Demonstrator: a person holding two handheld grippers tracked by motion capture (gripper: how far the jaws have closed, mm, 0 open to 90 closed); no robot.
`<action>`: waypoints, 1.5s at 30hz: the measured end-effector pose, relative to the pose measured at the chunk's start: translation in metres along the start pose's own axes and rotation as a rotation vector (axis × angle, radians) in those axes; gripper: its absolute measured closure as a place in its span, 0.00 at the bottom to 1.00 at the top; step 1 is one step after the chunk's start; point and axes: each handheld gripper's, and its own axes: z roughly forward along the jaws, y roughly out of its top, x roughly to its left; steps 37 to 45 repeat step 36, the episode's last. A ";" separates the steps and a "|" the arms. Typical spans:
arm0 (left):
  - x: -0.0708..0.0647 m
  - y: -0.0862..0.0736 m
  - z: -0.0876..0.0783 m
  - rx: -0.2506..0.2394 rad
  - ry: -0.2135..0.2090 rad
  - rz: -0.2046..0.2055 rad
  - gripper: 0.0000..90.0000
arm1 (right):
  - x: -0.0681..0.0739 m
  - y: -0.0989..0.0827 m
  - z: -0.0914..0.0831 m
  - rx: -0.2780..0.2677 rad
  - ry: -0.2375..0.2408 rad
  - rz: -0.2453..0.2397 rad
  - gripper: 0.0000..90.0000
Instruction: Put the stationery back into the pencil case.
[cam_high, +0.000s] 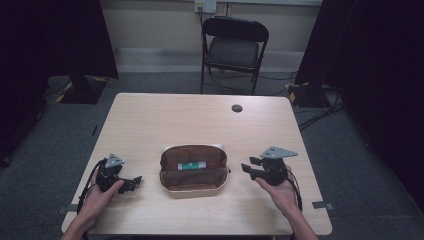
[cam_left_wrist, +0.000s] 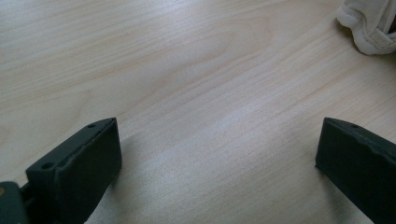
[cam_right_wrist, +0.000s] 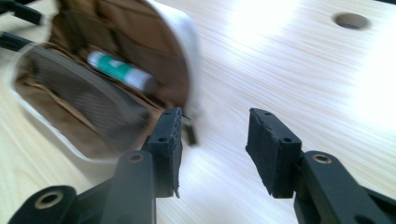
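A: One pencil case (cam_high: 194, 167) lies open just below the middle of the high view, on the tabletop (cam_high: 150, 120), and a single glue stick (cam_high: 192, 166) with a green label rests lengthwise inside it. Everything else stands off from it.

B: And the grippers?

A: The right gripper (cam_high: 248, 166) sits to the right of the case in that view, apart from it, its jaws parted with bare wood between them. In the right gripper view the case's white rim (cam_right_wrist: 189, 56) and zipper end lie just beyond the left jaw, not touched. The left gripper (cam_high: 134, 182) is at the lower left, near the case's left end, released too; its own view has both jaws wide over the wood, with a corner of the case (cam_left_wrist: 369, 25) in the upper right.

B: What could go wrong from here?

A: I judge the soft case is the risk. If the right gripper comes in low, a jaw may push the rim and slide the whole case, since nothing pins it. The round stick could also roll under the lining, or slip from jaws that close off-centre.
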 end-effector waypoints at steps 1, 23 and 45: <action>0.000 0.000 0.000 0.000 0.000 0.000 0.00 | -0.005 -0.003 -0.002 0.003 -0.014 0.005 0.59; 0.000 0.000 0.000 0.000 0.000 -0.001 0.00 | -0.083 -0.067 0.000 0.159 -0.299 0.213 0.26; 0.000 0.000 0.000 0.000 0.003 0.003 0.00 | -0.074 -0.074 0.011 0.127 -0.372 0.214 0.11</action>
